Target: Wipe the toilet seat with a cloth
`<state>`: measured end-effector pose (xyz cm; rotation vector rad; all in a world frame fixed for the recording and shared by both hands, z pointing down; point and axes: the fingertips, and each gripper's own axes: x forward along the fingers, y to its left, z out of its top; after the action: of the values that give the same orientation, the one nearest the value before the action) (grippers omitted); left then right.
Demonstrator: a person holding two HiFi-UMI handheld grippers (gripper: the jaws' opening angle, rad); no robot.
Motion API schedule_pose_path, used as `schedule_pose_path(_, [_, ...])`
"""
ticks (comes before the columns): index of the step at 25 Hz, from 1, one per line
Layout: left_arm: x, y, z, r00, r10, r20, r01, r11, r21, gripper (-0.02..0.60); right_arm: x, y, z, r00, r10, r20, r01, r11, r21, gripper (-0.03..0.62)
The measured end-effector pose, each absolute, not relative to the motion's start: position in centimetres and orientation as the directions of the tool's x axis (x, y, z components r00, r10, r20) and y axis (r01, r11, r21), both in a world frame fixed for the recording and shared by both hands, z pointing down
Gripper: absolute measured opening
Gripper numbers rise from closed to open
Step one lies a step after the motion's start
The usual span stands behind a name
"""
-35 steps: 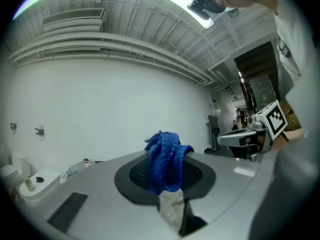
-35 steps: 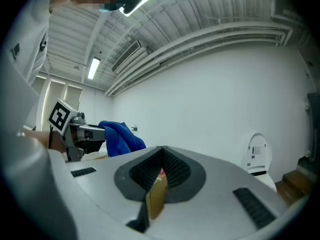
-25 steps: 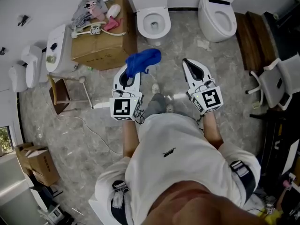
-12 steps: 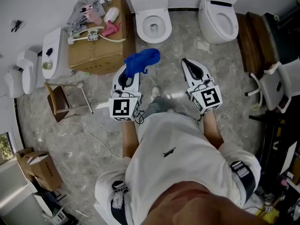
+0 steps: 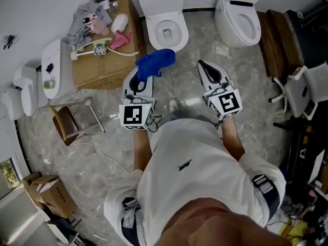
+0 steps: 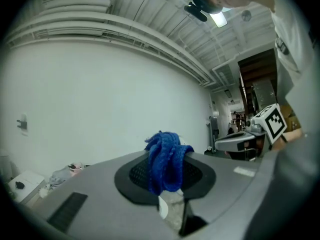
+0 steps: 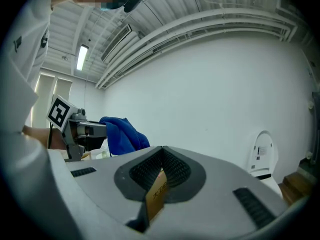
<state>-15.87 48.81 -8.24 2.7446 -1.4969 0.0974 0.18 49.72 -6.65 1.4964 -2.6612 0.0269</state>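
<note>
Left gripper (image 5: 139, 82) is clamped on the blue cloth (image 5: 154, 63), which sticks up and out past the jaw tips in a bunched wad; the left gripper view shows it pinched right at the jaw line. Right gripper (image 5: 203, 67) has its jaws pressed together with nothing in them, held level beside the left one, the two well apart.

Change over the last second: the person has stepped forward. The toilet (image 5: 164, 14) with the seat (image 5: 178, 28) down and the lid up now sits a bit lower and nearer in the head view. The cardboard box (image 5: 97, 60) with clutter on top has slid down and left. Both grippers have kept much the same pose in front of the body, and the cloth grip is unchanged.

In the head view the cloth now reads just short of the front rim of the seat, though it is held up in the air, not touching. A second toilet (image 5: 241, 19) stands off to the right, well apart and not in line with the cloth.

Judgement: this is the approach phase and wiping has not started. Next the left gripper would need to drop and reach forward until the cloth meets the seat ring. The wad hangs loose, so it could drag or fold on contact.
</note>
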Motion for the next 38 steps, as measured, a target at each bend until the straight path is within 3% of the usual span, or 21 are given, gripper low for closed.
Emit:
schedule_pose_path(17, [-17.9,39.2,-7.7,0.587,-0.807,0.056,-0.808,-0.589,-0.011,0.077,-2.6,41.0,-6.0,-0.49,-0.867,0.096,-0.87,0.493,0.015,-0.005])
schedule_pose_path(38, [-12.7,20.6,-5.5,0.511,-0.852,0.116,-0.858,-0.514,0.011,0.077,2.1,21.0,-3.8,-0.582,-0.799,0.151,-0.811,0.583,-0.036,-0.005])
